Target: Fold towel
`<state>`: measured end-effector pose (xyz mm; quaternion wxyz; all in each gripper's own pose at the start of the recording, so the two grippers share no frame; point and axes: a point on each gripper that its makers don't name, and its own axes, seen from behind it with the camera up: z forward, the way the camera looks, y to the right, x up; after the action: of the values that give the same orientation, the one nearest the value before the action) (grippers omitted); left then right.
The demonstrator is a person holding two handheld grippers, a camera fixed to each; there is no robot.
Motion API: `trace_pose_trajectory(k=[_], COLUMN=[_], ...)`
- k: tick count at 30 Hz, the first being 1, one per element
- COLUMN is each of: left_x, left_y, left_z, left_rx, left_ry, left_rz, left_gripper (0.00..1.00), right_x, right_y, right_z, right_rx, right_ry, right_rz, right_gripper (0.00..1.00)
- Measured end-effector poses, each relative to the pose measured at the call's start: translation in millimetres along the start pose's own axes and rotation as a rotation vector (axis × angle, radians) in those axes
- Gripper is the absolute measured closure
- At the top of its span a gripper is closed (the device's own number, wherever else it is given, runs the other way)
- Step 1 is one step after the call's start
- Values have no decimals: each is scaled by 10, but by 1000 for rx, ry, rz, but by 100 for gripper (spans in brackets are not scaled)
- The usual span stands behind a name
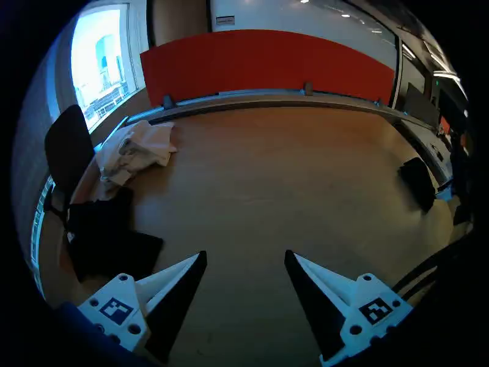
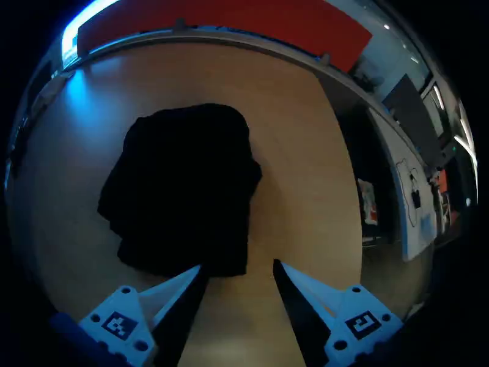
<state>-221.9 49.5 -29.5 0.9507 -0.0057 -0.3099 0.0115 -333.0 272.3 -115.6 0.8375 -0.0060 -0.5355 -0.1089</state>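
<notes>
Looks barely begun: finds the dark towel (image 2: 180, 189) lying rumpled and uneven on the bench (image 2: 299, 153), centre-left in the right gripper view, just beyond the right tool (image 2: 237, 264), spread open and empty. Holds the left tool (image 1: 244, 252) likewise released, low in the left gripper view, white cloth pile (image 1: 136, 150) at upper left. Leaves the folding apparently undone.

The right tongs (image 2: 237, 265) stand parted at the near edge of a wooden desk (image 2: 299, 134). A black towel (image 2: 183, 189) lies bunched in a dark heap left of the desk's middle. Its near edge sits just at the tip of the left finger (image 2: 183, 284), though contact cannot be judged. A red partition (image 2: 244, 18) runs along the desk's far side
</notes>
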Motion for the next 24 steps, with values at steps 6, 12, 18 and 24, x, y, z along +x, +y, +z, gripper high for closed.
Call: trace_pose_trajectory(k=[6,12,18,24], left_x=[12,11,29,63], left_y=[-11,-18,-27,-30], left_z=[-22,-42,-58,-67], left_rx=[-1,-4,-7,-12], left_ry=[6,11,20,28], left_rz=[3,0,1,-3], left_gripper=[5,6,6,6], right_x=[-32,-30,30,172], right_y=[28,26,25,-8], right_z=[-40,-130,-216,-333], right_rx=[-15,-18,-23,-31], right_ry=[0,16,43,108], right_rz=[2,12,25,46], right_gripper=[19,13,7,0])
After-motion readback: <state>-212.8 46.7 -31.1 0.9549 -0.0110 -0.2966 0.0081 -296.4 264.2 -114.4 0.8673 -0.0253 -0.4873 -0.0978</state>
